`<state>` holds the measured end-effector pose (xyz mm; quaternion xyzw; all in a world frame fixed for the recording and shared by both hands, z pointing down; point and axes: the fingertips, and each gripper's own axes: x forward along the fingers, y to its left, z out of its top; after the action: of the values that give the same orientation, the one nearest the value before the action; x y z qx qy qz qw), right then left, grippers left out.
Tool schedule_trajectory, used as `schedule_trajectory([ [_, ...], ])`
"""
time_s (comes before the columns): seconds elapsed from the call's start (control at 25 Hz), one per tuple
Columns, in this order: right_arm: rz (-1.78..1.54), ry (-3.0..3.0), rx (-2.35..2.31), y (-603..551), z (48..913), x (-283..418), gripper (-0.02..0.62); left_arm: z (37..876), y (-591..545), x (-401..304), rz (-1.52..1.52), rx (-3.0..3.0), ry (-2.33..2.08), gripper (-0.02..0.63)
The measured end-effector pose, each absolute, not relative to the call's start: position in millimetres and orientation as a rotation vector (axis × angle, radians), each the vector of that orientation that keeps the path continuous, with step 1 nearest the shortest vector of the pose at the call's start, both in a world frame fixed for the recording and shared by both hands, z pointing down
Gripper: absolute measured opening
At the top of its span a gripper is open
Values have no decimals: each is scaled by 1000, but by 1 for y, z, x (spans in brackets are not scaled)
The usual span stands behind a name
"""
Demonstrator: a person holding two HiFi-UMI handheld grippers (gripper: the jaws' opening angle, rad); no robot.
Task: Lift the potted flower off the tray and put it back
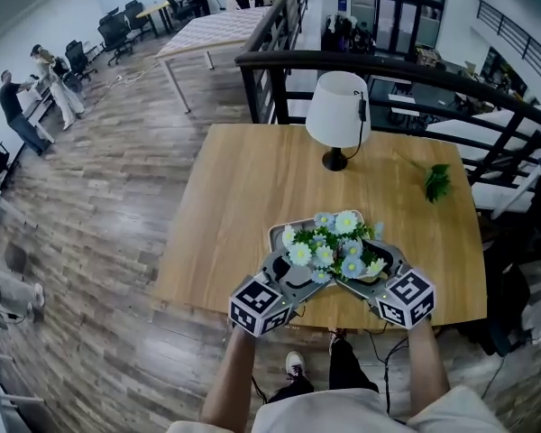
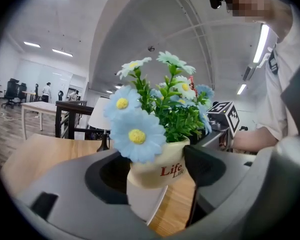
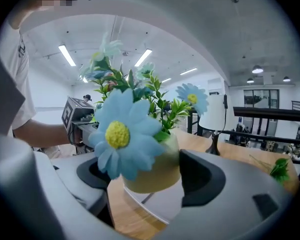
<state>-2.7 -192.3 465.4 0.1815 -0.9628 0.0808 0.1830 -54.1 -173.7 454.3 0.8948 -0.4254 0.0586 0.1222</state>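
Note:
The potted flower [image 1: 334, 246], a cream pot [image 2: 157, 171] printed "Life" with blue and white daisies, hangs just above the white tray [image 1: 278, 232] near the table's front edge. My left gripper [image 1: 299, 274] grips the pot from the left and my right gripper [image 1: 371, 272] from the right. In the left gripper view the pot sits between the black pads [image 2: 204, 165] of the left gripper [image 2: 155, 173], with the tray [image 2: 145, 204] below. In the right gripper view the right gripper [image 3: 149, 178] is shut on the pot [image 3: 152, 171] over the tray [image 3: 157, 204].
A white table lamp [image 1: 337, 111] stands at the back of the wooden table [image 1: 243, 206]. A loose green sprig [image 1: 437, 181] lies at the right. A black railing [image 1: 388, 70] runs behind the table. People stand far off at the left.

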Motion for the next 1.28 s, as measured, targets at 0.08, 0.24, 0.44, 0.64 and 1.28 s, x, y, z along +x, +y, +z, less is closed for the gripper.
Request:
schedule_trajectory([
  [0.08,214,-2723,521,-179,456,-6,411,445,-160,-57,175,2619,-1244,370],
  [0.24,202,-2730,542,-153,439,-8,411,428,-135,-59,183,2641,-1240,370],
  [0.44,218,-2757,566,-126,428,-9,411,416,-108,-60,184,2652,-1238,368],
  [0.64,203,-2745,584,-102,420,-10,411,408,-86,-61,203,2662,-1219,368],
  [1.28,170,-2745,647,-53,390,4,410,379,-38,-48,194,2696,-1178,368],
])
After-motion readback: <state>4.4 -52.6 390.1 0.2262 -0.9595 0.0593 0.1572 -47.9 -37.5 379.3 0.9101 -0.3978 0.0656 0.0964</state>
